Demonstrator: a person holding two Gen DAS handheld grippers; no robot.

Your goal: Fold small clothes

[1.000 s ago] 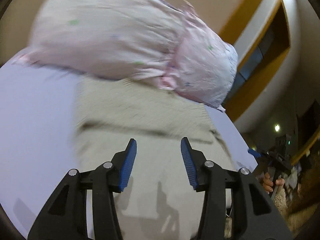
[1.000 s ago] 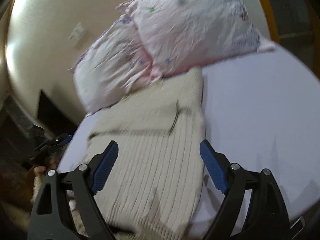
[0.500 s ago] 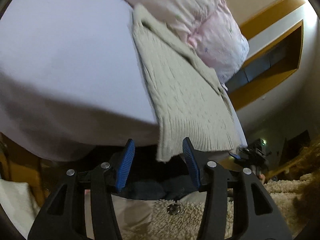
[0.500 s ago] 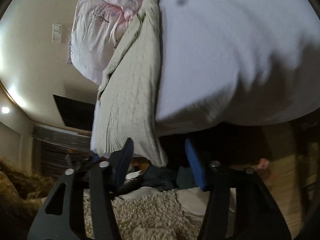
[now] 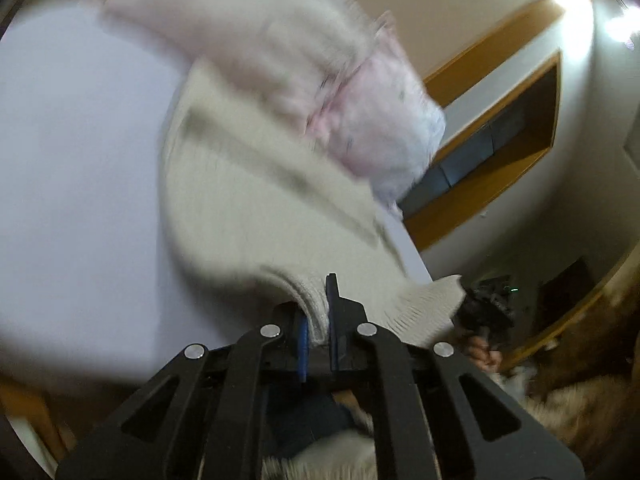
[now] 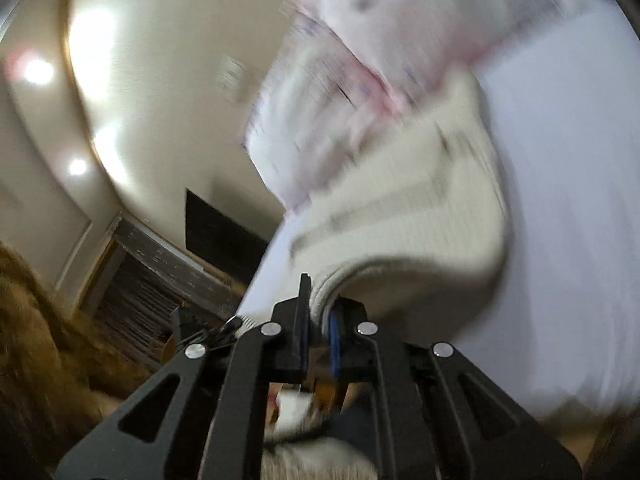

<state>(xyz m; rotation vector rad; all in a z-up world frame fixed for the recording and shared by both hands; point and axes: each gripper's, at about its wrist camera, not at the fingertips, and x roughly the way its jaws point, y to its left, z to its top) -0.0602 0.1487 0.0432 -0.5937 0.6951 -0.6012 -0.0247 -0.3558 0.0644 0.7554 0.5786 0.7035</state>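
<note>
The cream ribbed knit sweater (image 5: 256, 200) is laid out on the pale lavender bed sheet (image 5: 72, 184), with its far end tucked up against the pink floral pillow (image 5: 280, 52), and its ribbed near hem is pinched at two spots. In the left wrist view the black left gripper with blue pads (image 5: 318, 320) is clamped tight on a bunch of hem, and the right gripper (image 5: 482, 312) can be seen at the hem's other corner, apparently holding it too. That's backed up in the right wrist view, where the right gripper (image 6: 318, 312) is closed on a fold of the same sweater (image 6: 420, 208) (both views are heavily smeared, so fine detail can't be trusted). It's judged that the hem is being lifted to be carried over toward the pillow end for a fold. A few things could go wrong from here: only a small bite of thick knit is held, so the hem could be pulled out of the jaws if it's swung fast; the fold could end up skewed if one corner is carried further than the other; and the pillow could be snagged or the whole sweater dragged along the sheet, since nothing is pinning the far end down.
</note>
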